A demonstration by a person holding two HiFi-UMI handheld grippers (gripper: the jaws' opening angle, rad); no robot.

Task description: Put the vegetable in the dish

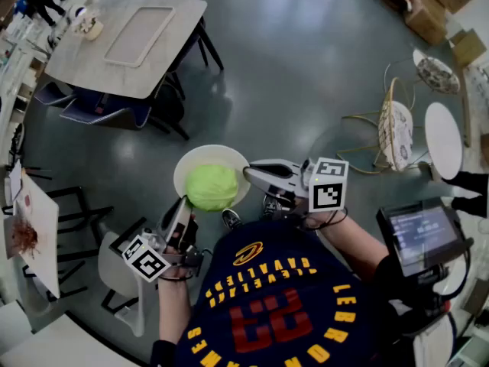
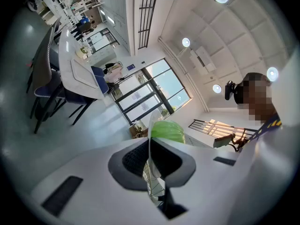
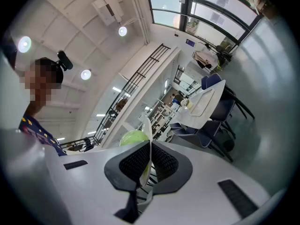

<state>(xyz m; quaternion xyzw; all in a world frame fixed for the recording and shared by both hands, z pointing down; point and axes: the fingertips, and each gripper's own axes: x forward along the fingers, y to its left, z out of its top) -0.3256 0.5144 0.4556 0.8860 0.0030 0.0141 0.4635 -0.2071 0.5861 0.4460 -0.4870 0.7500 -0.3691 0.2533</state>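
the person's dark jersey [image 1: 283, 312] shows, upside down in the head view, "cleveland cavaliers" and "lebron" in yellow and a red "23". text on the small screen [image 1: 422, 232] is unreadable.

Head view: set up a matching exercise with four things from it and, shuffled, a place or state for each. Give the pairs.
1 vegetable
2 dish
3 right tongs
4 table

A shut on the dish's rim
B stands far off, chairs beside it
C lies in the dish
D held in the air by its rim

Pairs: 1-C, 2-D, 3-A, 4-B
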